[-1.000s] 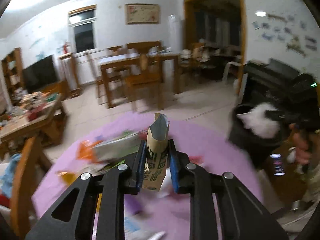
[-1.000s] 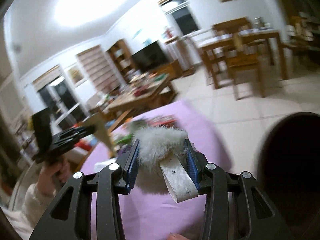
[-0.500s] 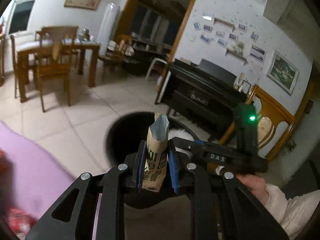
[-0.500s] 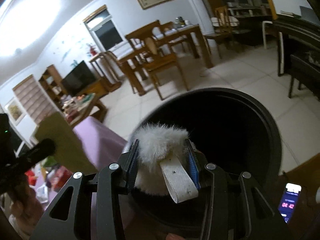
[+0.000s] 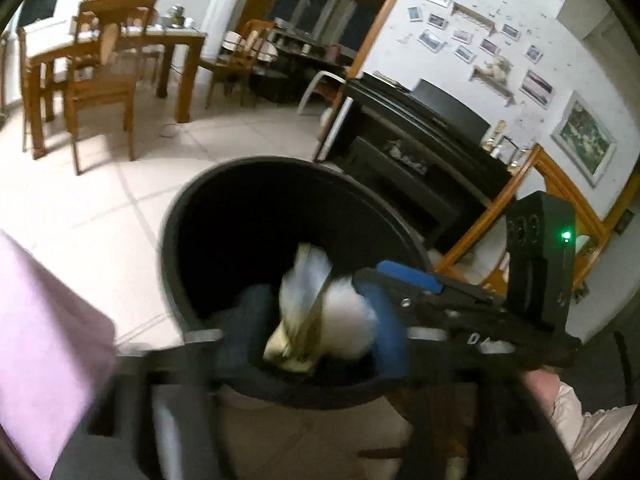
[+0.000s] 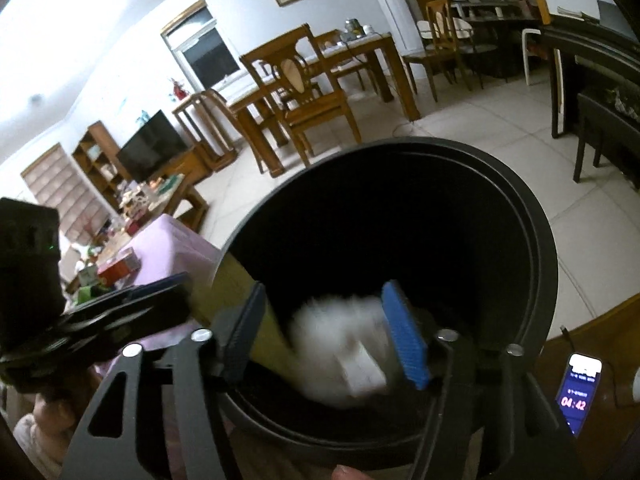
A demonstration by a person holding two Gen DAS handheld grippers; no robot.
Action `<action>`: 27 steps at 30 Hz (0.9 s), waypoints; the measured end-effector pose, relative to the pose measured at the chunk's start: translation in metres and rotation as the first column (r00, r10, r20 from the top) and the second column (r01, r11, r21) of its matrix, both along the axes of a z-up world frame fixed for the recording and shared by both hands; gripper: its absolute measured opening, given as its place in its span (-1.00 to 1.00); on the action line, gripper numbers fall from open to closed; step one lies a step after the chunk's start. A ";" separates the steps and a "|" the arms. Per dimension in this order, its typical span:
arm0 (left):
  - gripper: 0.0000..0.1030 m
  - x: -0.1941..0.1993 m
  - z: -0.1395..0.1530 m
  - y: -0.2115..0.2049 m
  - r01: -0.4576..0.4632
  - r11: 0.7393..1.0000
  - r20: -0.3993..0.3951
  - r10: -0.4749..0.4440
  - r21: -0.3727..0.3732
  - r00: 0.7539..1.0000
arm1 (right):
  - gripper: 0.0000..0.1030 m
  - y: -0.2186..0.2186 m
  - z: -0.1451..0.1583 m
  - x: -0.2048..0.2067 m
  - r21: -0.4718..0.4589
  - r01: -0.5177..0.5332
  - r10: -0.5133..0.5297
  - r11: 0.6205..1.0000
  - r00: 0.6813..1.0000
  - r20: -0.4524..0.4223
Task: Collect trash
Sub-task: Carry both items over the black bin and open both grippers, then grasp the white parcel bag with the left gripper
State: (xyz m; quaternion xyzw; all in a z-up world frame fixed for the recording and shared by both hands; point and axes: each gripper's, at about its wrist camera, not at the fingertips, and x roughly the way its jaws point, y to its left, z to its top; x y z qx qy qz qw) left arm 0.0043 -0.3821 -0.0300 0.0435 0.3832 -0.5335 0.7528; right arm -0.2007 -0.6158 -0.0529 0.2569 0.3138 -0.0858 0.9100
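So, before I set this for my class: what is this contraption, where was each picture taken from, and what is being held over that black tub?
There is no robot here. A person holds a pair of hand-operated tongs in each hand, and each pair carries a wide-angle camera that looks along its two fingers. One picture comes from the left tongs, the other from the right tongs.

Both are over a black bin that stands on the tiled floor. A brown paper packet sits between the left fingers and a white fluffy piece between the right ones. Both pairs look open and the items are blurred, so they are probably falling in.

Beside the bin is a purple cloth with more litter, and a phone shows a timer.
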 end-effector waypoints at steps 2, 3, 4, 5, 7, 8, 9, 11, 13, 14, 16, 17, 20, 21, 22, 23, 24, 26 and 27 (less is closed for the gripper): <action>0.88 -0.002 0.013 0.021 -0.045 0.998 0.058 0.047 -0.034 0.997 | 0.43 0.002 0.007 0.003 0.001 0.001 -0.001 1.000 1.000 0.014; 0.88 -0.003 0.018 0.031 -0.052 0.998 0.071 0.055 -0.040 0.996 | 0.44 0.002 0.009 0.004 0.002 0.001 -0.001 1.000 1.000 0.022; 0.88 -0.003 0.023 0.039 -0.068 0.997 0.076 0.071 -0.040 0.995 | 0.44 0.005 0.011 0.004 -0.001 0.000 0.000 1.000 1.000 0.031; 0.88 -0.003 0.025 0.046 -0.086 0.995 0.078 0.089 -0.045 0.993 | 0.44 0.007 0.014 0.004 -0.003 -0.004 0.004 1.000 0.999 0.036; 0.88 -0.002 0.030 0.064 -0.112 0.992 0.069 0.116 -0.063 0.991 | 0.44 0.019 0.021 0.007 -0.005 -0.031 0.031 1.000 0.998 0.056; 0.88 -0.003 0.034 0.080 -0.132 0.988 0.061 0.137 -0.077 0.989 | 0.44 0.024 0.026 0.011 -0.008 -0.046 0.047 0.999 0.997 0.064; 0.88 -0.004 0.035 0.091 -0.151 0.985 0.062 0.156 -0.079 0.986 | 0.44 0.034 0.031 0.015 -0.019 -0.072 0.073 0.997 0.995 0.073; 0.88 -0.006 0.036 0.113 -0.194 0.978 0.069 0.199 -0.072 0.978 | 0.55 0.059 0.045 0.029 -0.038 -0.141 0.144 0.989 0.986 0.088; 0.89 -0.009 0.037 0.142 -0.254 0.966 0.084 0.258 -0.051 0.963 | 0.75 0.086 0.052 0.042 -0.046 -0.221 0.224 0.974 0.969 0.101; 0.90 -0.010 0.037 0.153 -0.274 0.961 0.091 0.277 -0.043 0.957 | 0.87 0.106 0.056 0.052 -0.048 -0.284 0.287 0.958 0.952 0.102; 0.90 -0.014 0.036 0.181 -0.318 0.948 0.122 0.317 -0.014 0.940 | 0.90 0.143 0.056 0.069 -0.050 -0.400 0.403 0.915 0.912 0.082; 0.90 -0.017 0.037 0.198 -0.339 0.940 0.150 0.333 0.019 0.931 | 0.90 0.157 0.056 0.075 -0.055 -0.439 0.442 0.897 0.894 0.068; 0.90 -0.026 0.034 0.240 -0.398 0.909 0.255 0.359 0.121 0.898 | 0.90 0.217 0.054 0.097 -0.129 -0.586 0.592 0.800 0.806 0.007; 0.90 -0.030 0.034 0.255 -0.429 0.890 0.298 0.372 0.152 0.879 | 0.90 0.231 0.055 0.102 -0.158 -0.607 0.613 0.779 0.790 -0.010; 0.90 -0.033 0.033 0.275 -0.466 0.865 0.352 0.384 0.186 0.853 | 0.90 0.248 0.055 0.109 -0.198 -0.630 0.638 0.751 0.769 -0.028; 0.90 -0.035 0.030 0.290 -0.488 0.849 0.387 0.388 0.202 0.836 | 0.90 0.262 0.054 0.117 -0.227 -0.652 0.661 0.724 0.749 -0.044; 0.90 -0.037 0.029 0.302 -0.505 0.835 0.419 0.387 0.219 0.822 | 0.90 0.273 0.054 0.123 -0.238 -0.674 0.682 0.699 0.729 -0.062; 0.90 -0.037 0.019 0.326 -0.526 0.800 0.477 0.356 0.290 0.804 | 0.90 0.289 0.045 0.133 -0.224 -0.728 0.727 0.648 0.679 -0.100; 0.90 -0.036 0.014 0.334 -0.528 0.781 0.501 0.328 0.334 0.801 | 0.90 0.299 0.042 0.143 -0.220 -0.752 0.747 0.621 0.653 -0.124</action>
